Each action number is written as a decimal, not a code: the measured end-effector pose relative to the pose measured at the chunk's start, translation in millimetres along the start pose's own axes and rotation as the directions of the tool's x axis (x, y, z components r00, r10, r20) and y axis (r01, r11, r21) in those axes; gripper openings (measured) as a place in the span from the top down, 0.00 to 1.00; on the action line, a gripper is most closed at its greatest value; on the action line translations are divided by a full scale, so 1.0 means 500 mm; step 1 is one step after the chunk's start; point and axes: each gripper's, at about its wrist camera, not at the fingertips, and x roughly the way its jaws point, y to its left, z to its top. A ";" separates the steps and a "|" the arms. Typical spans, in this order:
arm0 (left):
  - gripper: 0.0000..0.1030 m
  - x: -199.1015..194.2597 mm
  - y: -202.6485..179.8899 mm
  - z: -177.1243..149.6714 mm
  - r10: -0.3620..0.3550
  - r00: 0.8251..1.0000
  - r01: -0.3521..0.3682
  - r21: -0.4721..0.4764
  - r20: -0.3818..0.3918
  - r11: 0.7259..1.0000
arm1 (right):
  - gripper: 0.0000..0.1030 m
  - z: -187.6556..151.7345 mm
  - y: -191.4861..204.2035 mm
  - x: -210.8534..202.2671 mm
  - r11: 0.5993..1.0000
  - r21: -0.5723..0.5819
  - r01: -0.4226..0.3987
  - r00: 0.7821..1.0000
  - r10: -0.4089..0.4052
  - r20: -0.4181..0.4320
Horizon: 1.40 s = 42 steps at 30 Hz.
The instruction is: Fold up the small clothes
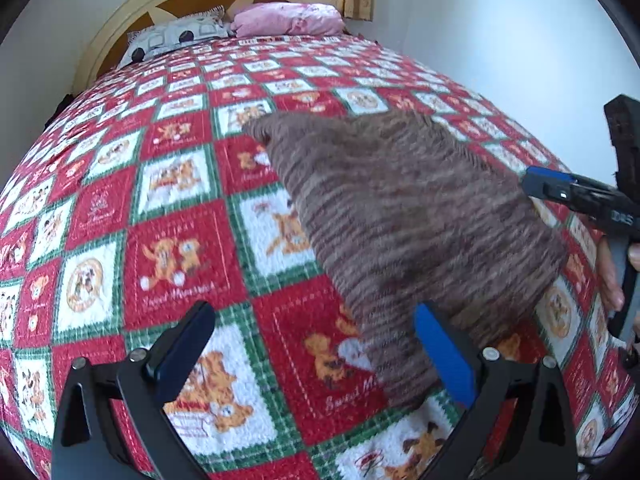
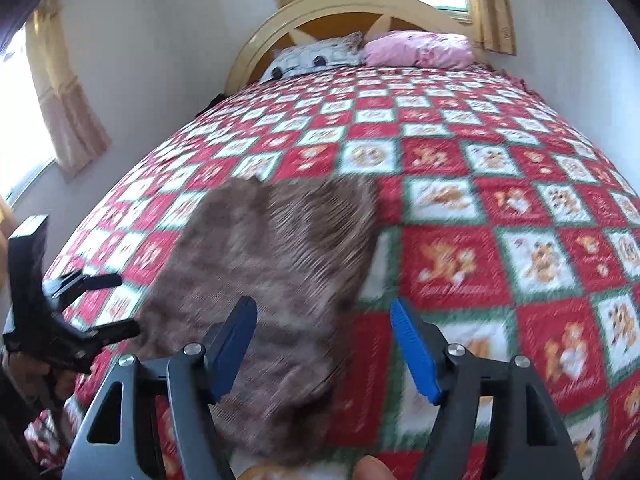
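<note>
Left tongs (image 1: 316, 348) and right tongs (image 2: 324, 346), both spread apart and gripping nothing, above a brown striped knit garment (image 1: 400, 216) lying flat on the bed's red-and-white checked blanket (image 1: 172, 208); two pillows (image 1: 280, 20) at the headboard (image 1: 120, 28).

free: bedspread (image 1: 180, 208) left of brown garment (image 1: 400, 216) | blocked: pillows (image 1: 280, 20) at headboard
</note>
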 end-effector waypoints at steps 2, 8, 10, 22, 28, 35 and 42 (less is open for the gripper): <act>0.01 0.006 0.003 0.010 -0.035 0.999 0.035 -0.025 -0.001 0.999 | 0.32 0.019 -0.022 0.022 1.000 0.027 -0.007 1.000 0.007 -0.009; 0.01 0.050 0.006 0.018 -0.111 0.993 0.106 -0.104 -0.036 0.989 | 0.32 0.074 -0.091 0.107 0.988 0.144 -0.051 0.998 0.056 -0.036; 0.02 0.062 0.007 0.018 -0.138 0.989 0.131 -0.130 -0.045 0.983 | 0.32 0.089 -0.112 0.128 0.979 0.192 -0.074 0.996 0.080 -0.025; 0.19 0.071 0.001 0.016 -0.226 0.974 0.222 -0.138 -0.018 0.965 | 0.34 0.120 -0.111 0.233 0.955 0.242 -0.170 0.979 0.192 -0.068; 0.41 0.071 -0.023 0.010 -0.300 0.953 0.293 -0.131 -0.035 0.947 | 0.73 0.128 -0.104 0.269 0.913 0.321 -0.254 0.949 0.299 -0.101; 0.74 0.028 -0.008 0.005 -0.256 0.967 0.255 -0.114 0.002 0.960 | 0.77 0.122 -0.079 0.214 0.898 0.326 -0.294 0.951 0.308 0.007; 0.75 -0.063 0.018 0.001 -0.247 0.967 0.252 -0.091 0.062 0.964 | 0.78 0.136 -0.003 0.139 0.901 0.265 -0.342 0.940 0.332 0.082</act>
